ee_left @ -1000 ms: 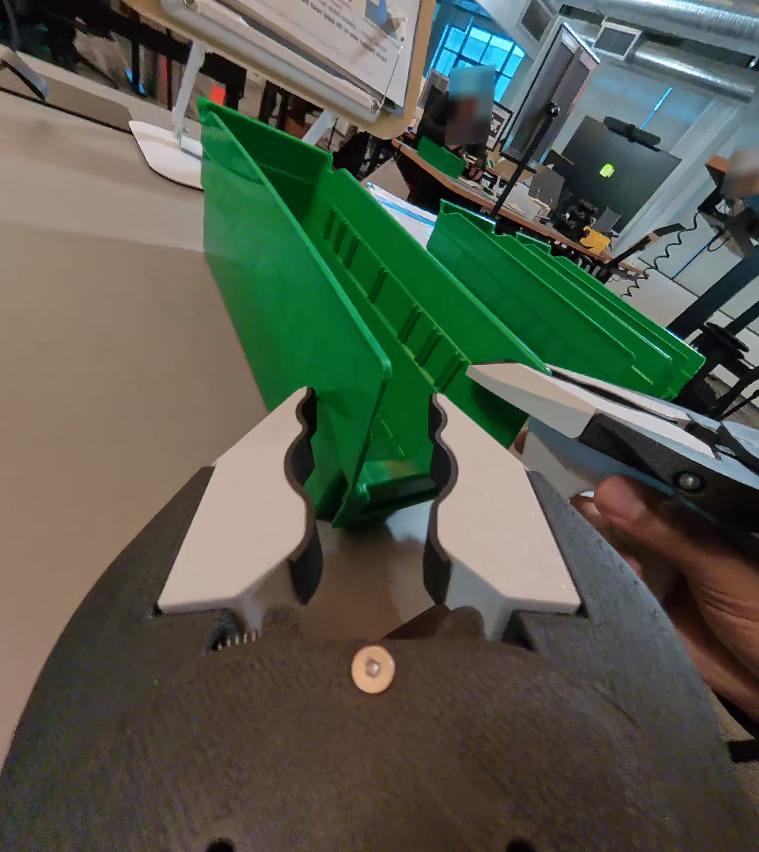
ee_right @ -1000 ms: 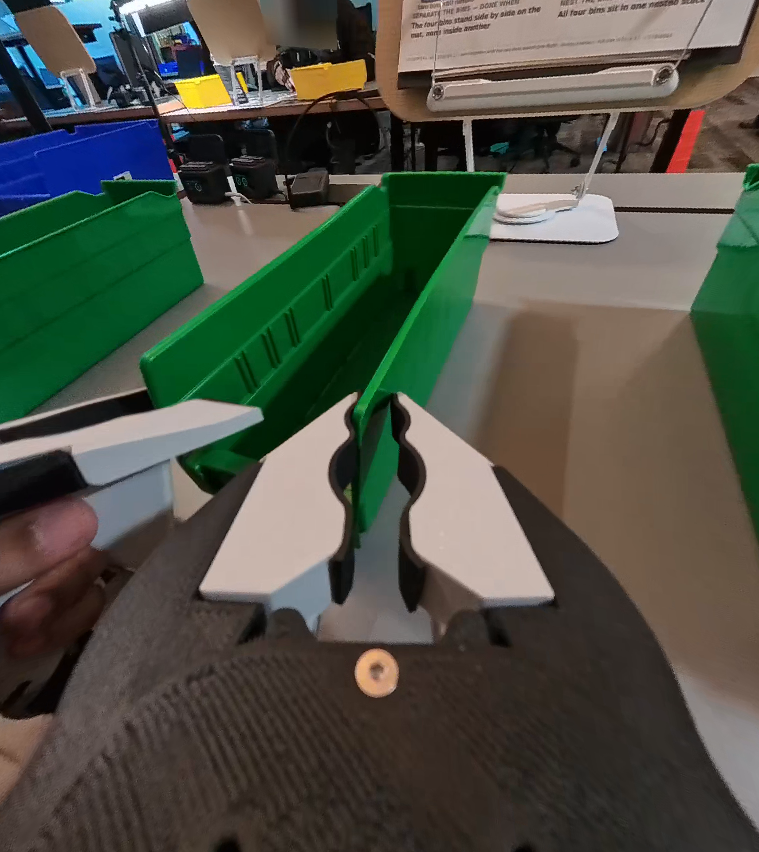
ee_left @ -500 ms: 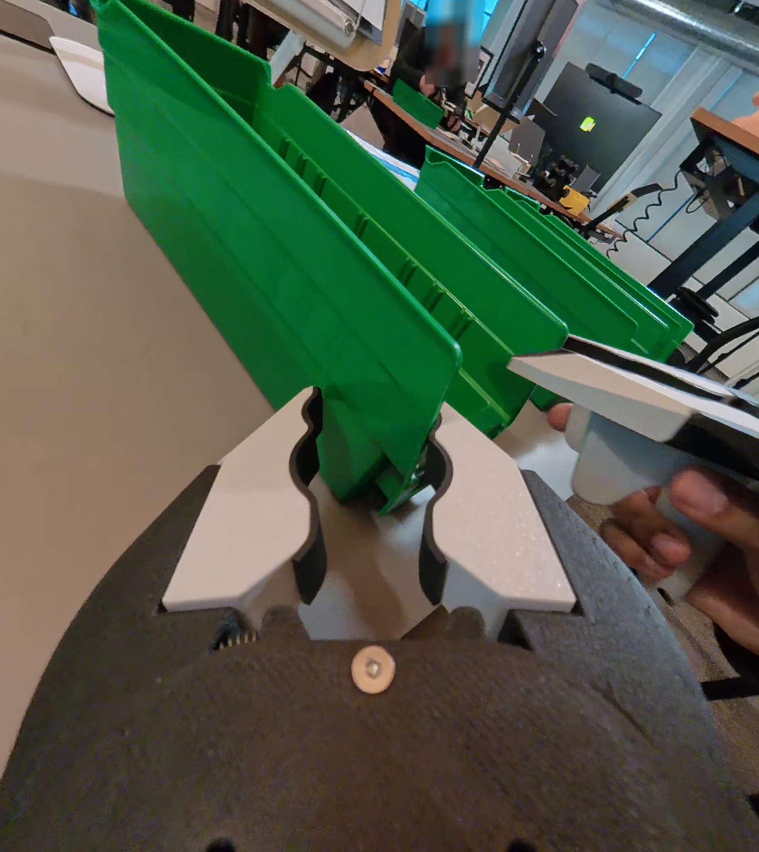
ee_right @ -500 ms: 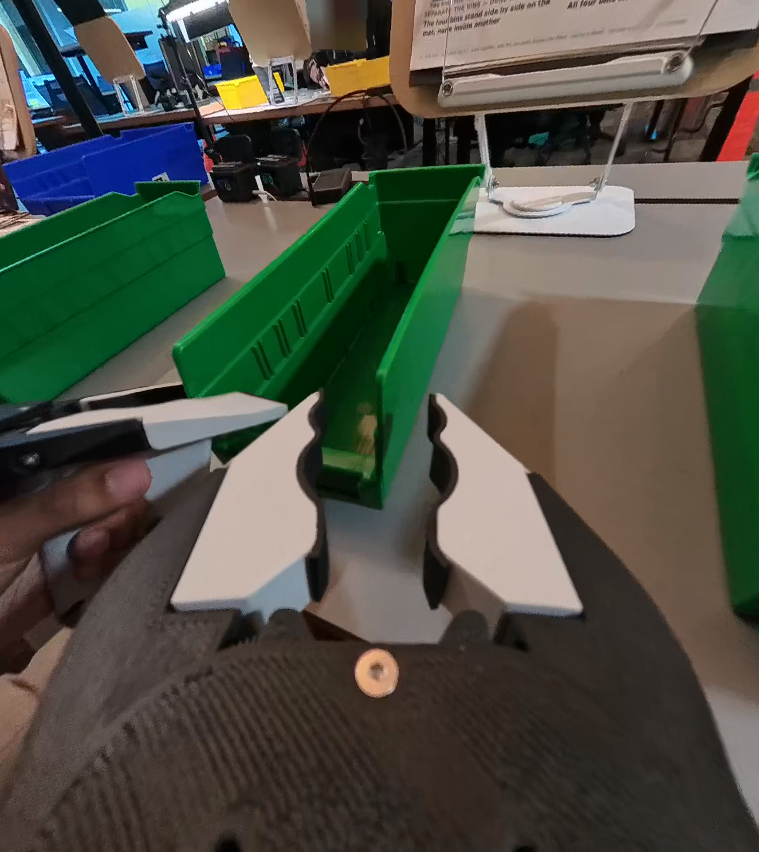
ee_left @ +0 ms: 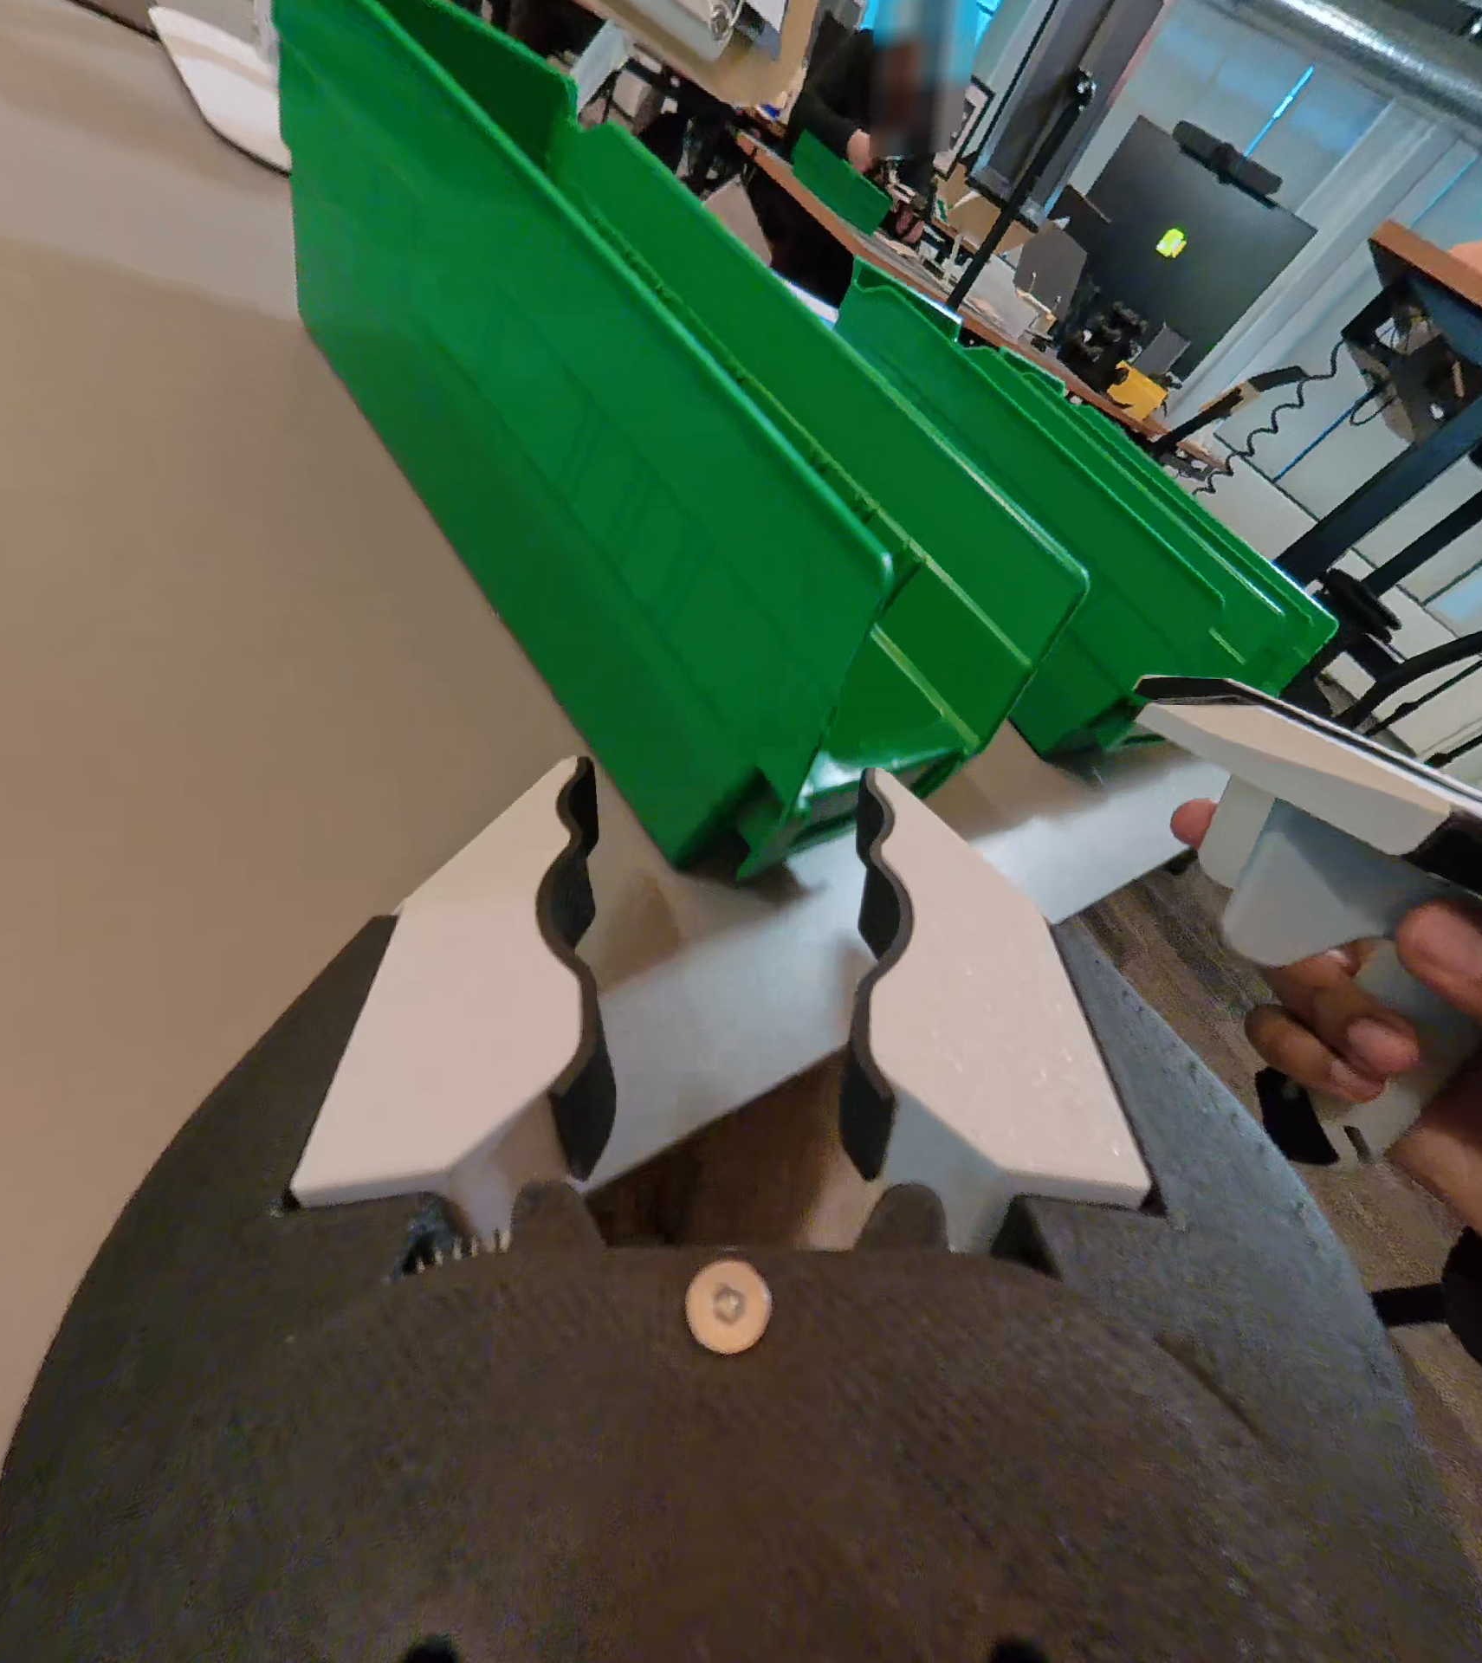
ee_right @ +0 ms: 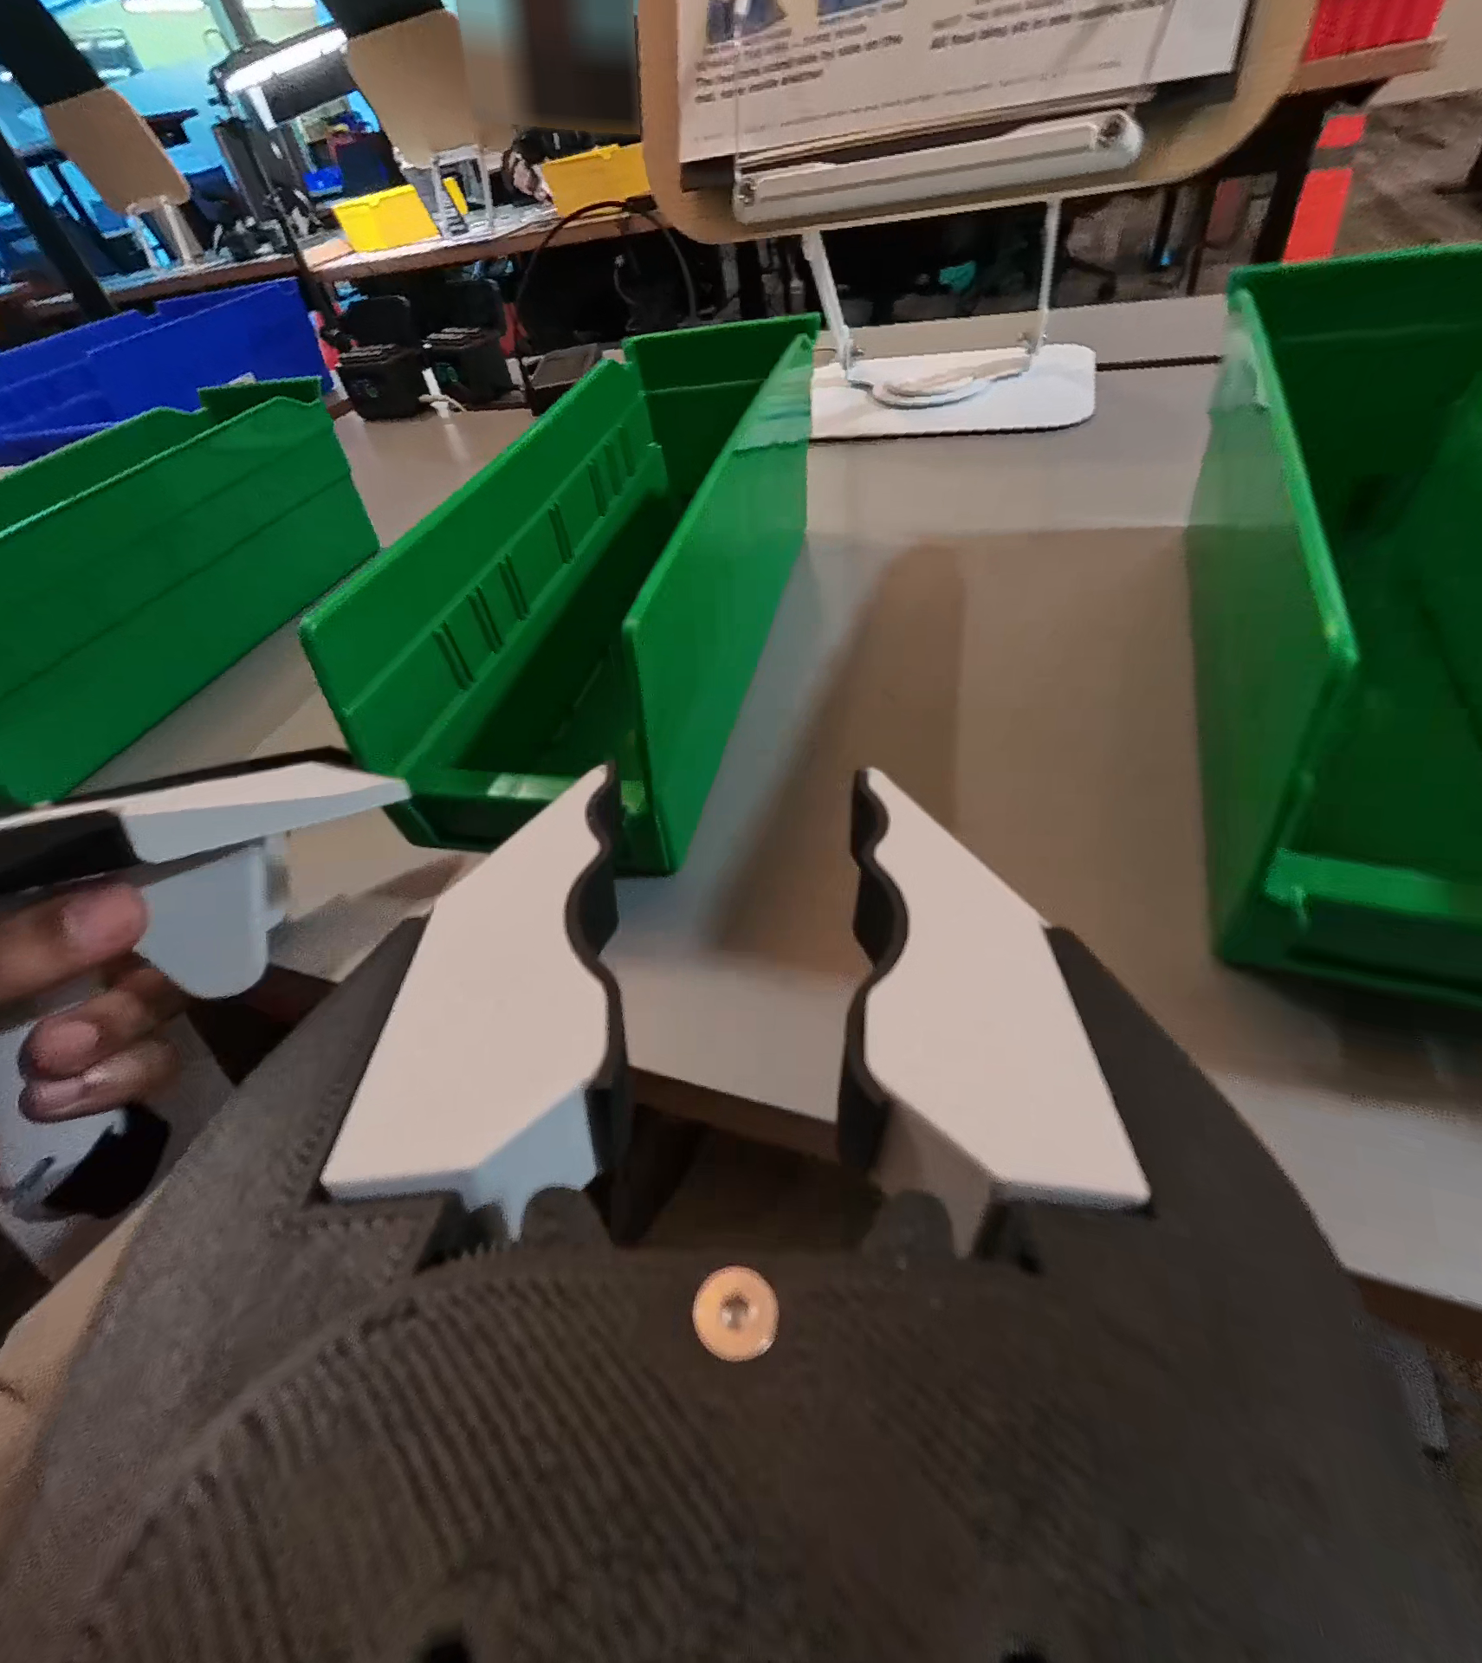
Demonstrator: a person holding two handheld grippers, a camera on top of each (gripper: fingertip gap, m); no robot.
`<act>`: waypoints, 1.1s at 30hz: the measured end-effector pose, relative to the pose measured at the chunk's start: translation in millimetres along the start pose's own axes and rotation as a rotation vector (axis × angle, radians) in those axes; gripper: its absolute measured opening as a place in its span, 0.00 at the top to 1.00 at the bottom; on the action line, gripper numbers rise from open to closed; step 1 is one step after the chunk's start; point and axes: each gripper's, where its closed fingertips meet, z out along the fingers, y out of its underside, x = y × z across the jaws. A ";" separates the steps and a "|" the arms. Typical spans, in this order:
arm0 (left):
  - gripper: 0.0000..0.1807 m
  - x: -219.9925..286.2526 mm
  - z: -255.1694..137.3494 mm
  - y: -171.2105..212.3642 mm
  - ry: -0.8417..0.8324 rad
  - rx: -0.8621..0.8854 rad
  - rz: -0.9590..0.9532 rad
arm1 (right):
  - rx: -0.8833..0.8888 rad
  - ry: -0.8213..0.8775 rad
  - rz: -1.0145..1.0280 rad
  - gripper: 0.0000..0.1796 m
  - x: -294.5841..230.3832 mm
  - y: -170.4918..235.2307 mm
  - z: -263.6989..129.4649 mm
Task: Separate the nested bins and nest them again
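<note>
A: Surface noted: grey-beige table [ee_right: 1034, 576], matte, with its near edge over a dark brown floor [ee_left: 1169, 909].

B: Far edge of the table: a clipboard stand [ee_right: 944, 117] on a white base [ee_right: 962, 396], papers clipped to it.

A: Behind it, long wooden workbenches [ee_right: 413, 261] carrying yellow bins [ee_right: 381, 216] and black boxes. Blue bins [ee_right: 134, 360] stacked at left.

B: Other side of the room: dark monitor [ee_left: 1196, 243] on a desk, black-legged table [ee_left: 1439, 378] at right, coiled cable hanging nearby.

A: Silver duct [ee_left: 1421, 67] overhead. Windows [ee_left: 1340, 126] give cool blue daylight.
</note>
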 end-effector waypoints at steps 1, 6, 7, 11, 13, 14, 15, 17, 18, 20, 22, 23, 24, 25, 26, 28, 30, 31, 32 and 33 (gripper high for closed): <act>0.69 -1.9 -6.5 2.7 -0.011 0.001 -0.007 | -0.002 0.007 0.028 0.71 2.9 2.4 -5.5; 0.69 -5.0 -37.8 9.7 -0.040 0.016 -0.042 | -0.017 0.090 0.086 0.69 24.8 11.6 -31.4; 0.69 -4.9 -42.8 9.4 -0.043 0.023 -0.051 | -0.011 0.125 0.060 0.69 33.4 9.9 -35.1; 0.69 -5.9 -55.0 0.9 -0.057 0.047 -0.039 | 0.031 0.238 -0.004 0.70 67.7 -3.0 -39.4; 0.69 -14.1 -64.5 -15.9 -0.108 0.093 -0.005 | 0.070 0.271 -0.026 0.70 81.4 -13.4 -36.9; 0.69 -20.8 -71.7 -26.9 -0.148 0.123 0.020 | 0.089 0.286 -0.041 0.70 87.1 -18.4 -35.4; 0.69 -29.1 -80.8 -39.3 -0.198 0.163 0.049 | 0.107 0.298 -0.059 0.70 91.5 -23.3 -34.1; 0.70 -47.8 -105.5 -68.6 -0.315 0.288 0.126 | 0.137 0.302 -0.083 0.71 94.0 -30.3 -31.3; 0.70 -56.7 -119.7 -83.3 -0.378 0.354 0.187 | 0.143 0.289 -0.084 0.72 91.2 -31.7 -29.2; 0.71 -76.1 -147.5 -108.3 -0.538 0.440 0.358 | 0.139 0.233 -0.077 0.72 76.8 -29.9 -24.3; 0.70 -101.0 -164.6 -119.7 -0.696 0.425 0.514 | 0.115 0.166 -0.121 0.71 56.6 -23.8 -20.5; 0.70 -116.6 -168.9 -119.7 -0.758 0.400 0.545 | 0.103 0.157 -0.170 0.71 50.0 -21.3 -20.0; 0.70 -132.4 -167.5 -114.3 -0.786 0.349 0.545 | 0.103 0.163 -0.223 0.72 46.0 -20.9 -20.4; 0.69 -148.0 -164.0 -106.1 -0.804 0.286 0.518 | 0.112 0.168 -0.266 0.74 42.7 -21.9 -20.9; 0.73 -158.9 -158.3 -98.8 -0.796 0.239 0.490 | 0.120 0.164 -0.294 0.74 39.2 -22.5 -20.7; 0.78 -170.8 -151.6 -94.6 -0.789 0.218 0.448 | 0.107 0.137 -0.295 0.74 33.6 -18.8 -17.8; 0.85 -173.5 -149.0 -97.2 -0.788 0.239 0.439 | 0.079 0.126 -0.253 0.74 34.8 -13.5 -16.3; 0.87 -173.4 -147.7 -97.5 -0.793 0.235 0.458 | 0.070 0.133 -0.226 0.74 38.6 -12.4 -17.3; 0.89 -172.9 -146.6 -97.4 -0.799 0.230 0.478 | 0.067 0.138 -0.200 0.73 42.4 -12.0 -19.1; 0.90 -172.0 -145.6 -97.3 -0.802 0.227 0.492 | 0.068 0.142 -0.174 0.73 45.9 -12.2 -21.4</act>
